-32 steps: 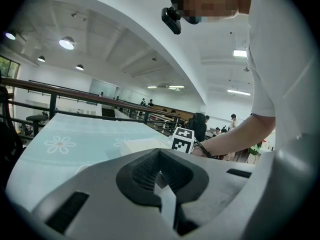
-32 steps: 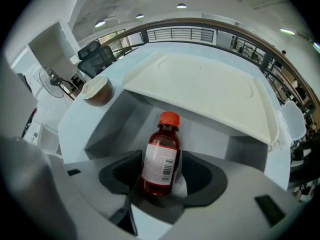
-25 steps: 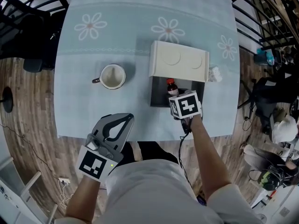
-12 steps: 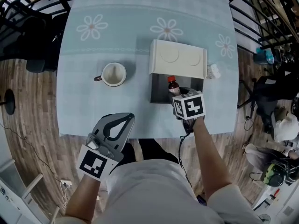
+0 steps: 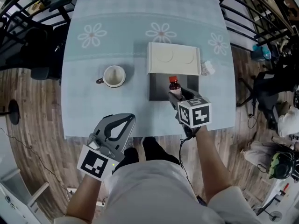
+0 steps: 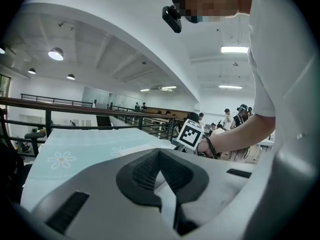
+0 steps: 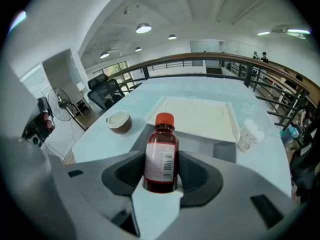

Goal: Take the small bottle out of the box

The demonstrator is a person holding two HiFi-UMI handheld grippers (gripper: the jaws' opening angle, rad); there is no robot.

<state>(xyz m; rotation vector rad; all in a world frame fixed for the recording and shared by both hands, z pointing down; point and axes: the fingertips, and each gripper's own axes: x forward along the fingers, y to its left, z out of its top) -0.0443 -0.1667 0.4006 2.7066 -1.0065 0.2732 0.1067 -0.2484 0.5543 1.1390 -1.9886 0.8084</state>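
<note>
One small bottle (image 5: 174, 84) of dark brown, translucent material, round-bodied, with a red screw cap and a white printed label bearing a barcode, is clamped upright between the jaws of the right gripper (image 5: 175, 95); in the right gripper view the two dark, ribbed pads are seen pressed against the sides of the bottle (image 7: 161, 154) below its label. From the head view the bottle is seen over the dark opening of the box (image 5: 158, 93), near its front right part; whether its base is clear of the walls cannot be told. One box is counted: rectangular, dark inside, with a cream lid (image 5: 172, 59) folded back at the far side, on which two shallow round impressions are embossed. The left gripper (image 5: 120, 124) is held off the near edge of the table, its jaws brought together with nothing between them, as shown in the left gripper view (image 6: 161, 156). One round mug (image 5: 113, 76), cream inside, is set well to the left of the box, its handle turned leftward. One small crumpled white object (image 5: 207, 68) is found just beside the lid's right end. The table is covered by a pale blue cloth (image 5: 93, 106), smooth and matte, on which three white daisy prints are counted.
</note>
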